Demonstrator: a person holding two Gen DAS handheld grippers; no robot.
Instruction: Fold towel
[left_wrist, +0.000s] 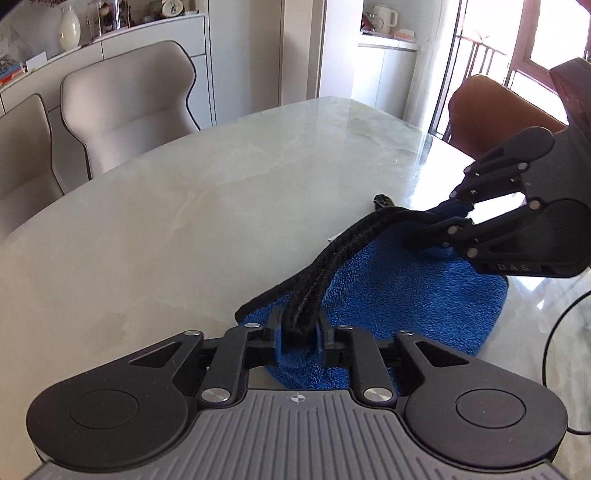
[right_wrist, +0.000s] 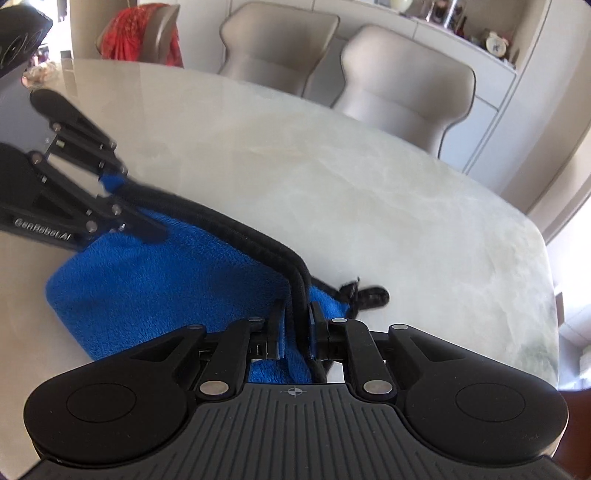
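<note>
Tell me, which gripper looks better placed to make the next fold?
Neither alone, probably: the left gripper and right gripper each pinch the blue towel by its black edge, so both would carry it together.

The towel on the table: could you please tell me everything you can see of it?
The towel is bright blue, fluffy terry cloth with a thick black stitched border and a small black hanging loop. It appears folded over, two black edges running together. The left tool and right tool each clamp that doubled edge near opposite ends, lifting it slightly, while the rest lies on the pale marble table.
</note>
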